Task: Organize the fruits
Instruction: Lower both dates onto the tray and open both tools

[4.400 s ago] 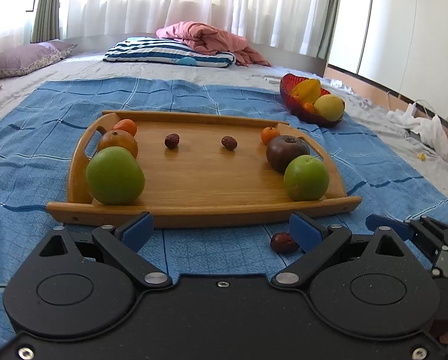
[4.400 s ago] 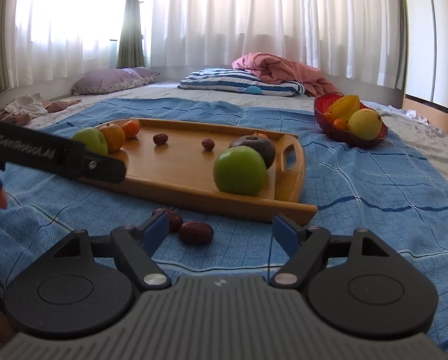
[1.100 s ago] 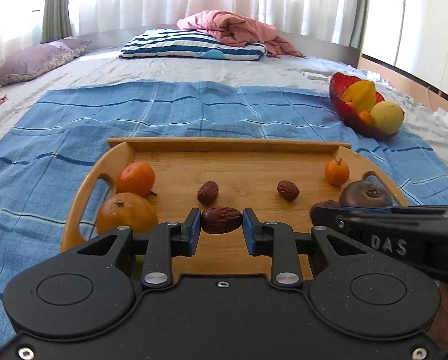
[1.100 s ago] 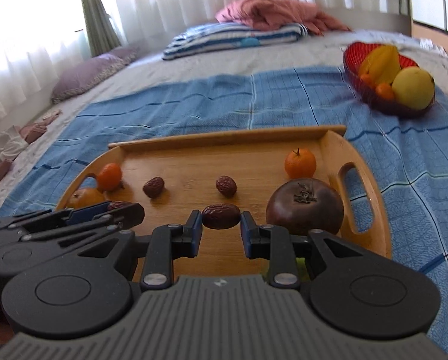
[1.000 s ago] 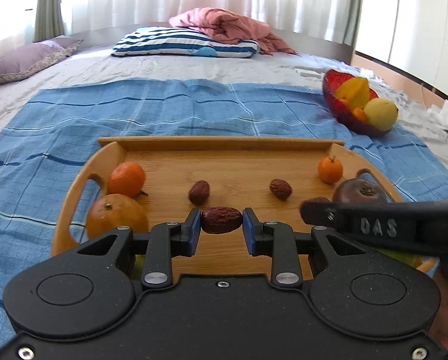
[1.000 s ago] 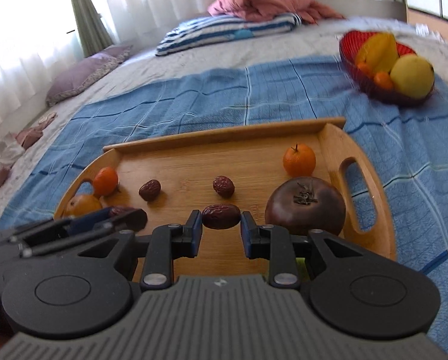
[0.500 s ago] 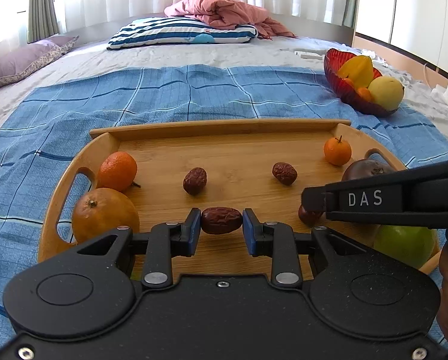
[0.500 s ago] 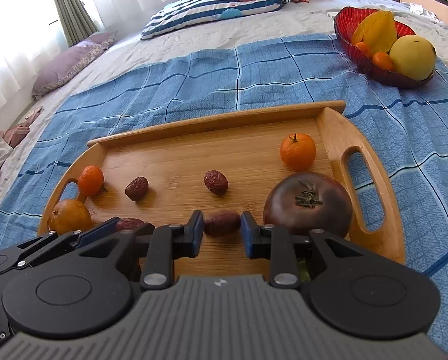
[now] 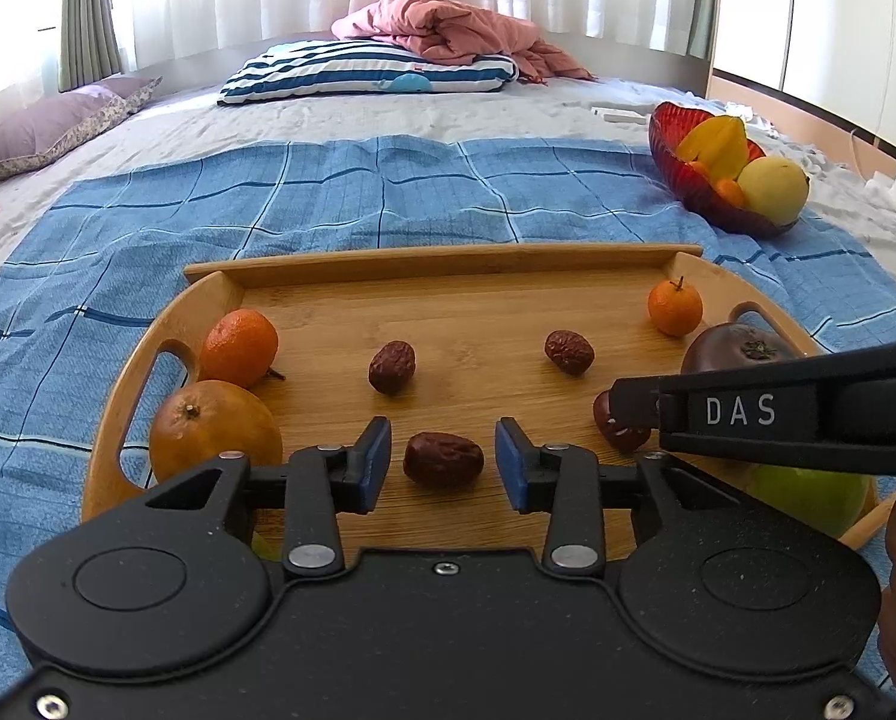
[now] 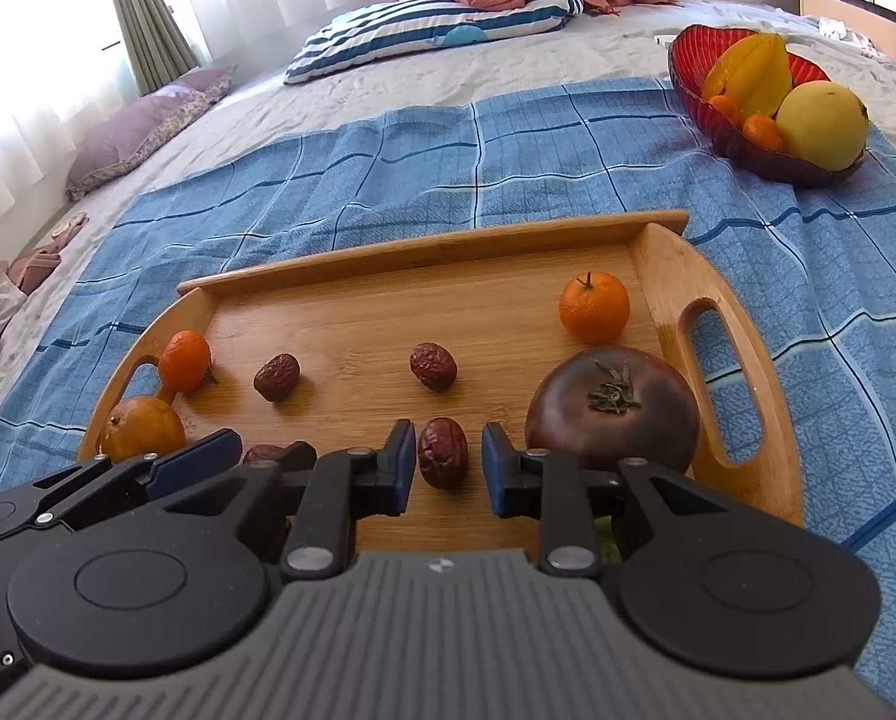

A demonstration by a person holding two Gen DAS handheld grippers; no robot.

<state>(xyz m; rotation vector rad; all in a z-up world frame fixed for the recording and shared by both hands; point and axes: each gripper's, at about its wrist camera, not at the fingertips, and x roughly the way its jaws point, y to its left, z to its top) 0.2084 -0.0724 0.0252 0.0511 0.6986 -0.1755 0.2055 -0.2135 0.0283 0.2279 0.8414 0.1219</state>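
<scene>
Tongs: my left tongs (image 9: pixel 442 463) & right tongs (image 10: pixel 448 461) both parted, gripping nothing.
Dates: two wrinkled dark-red dried dates (image 9: pixel 442 459) (image 10: pixel 442 451) lie on wooden tray (image 9: pixel 442 257).
Risk: I'd say pads nudge dates on pull-back, rolling them out of line.

You've got the tray (image 10: pixel 667 252) sitting on the blanket (image 10: pixel 388 156) on the bed (image 10: pixel 598 54). Four dates on it: two further back, two up front. Fruit bowl (image 10: pixel 724 138) sits behind it to your right.

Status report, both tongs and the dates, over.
Left tongs open, date lying between. Right tongs open around second date. Both dates on tray. Nothing in the way.
</scene>
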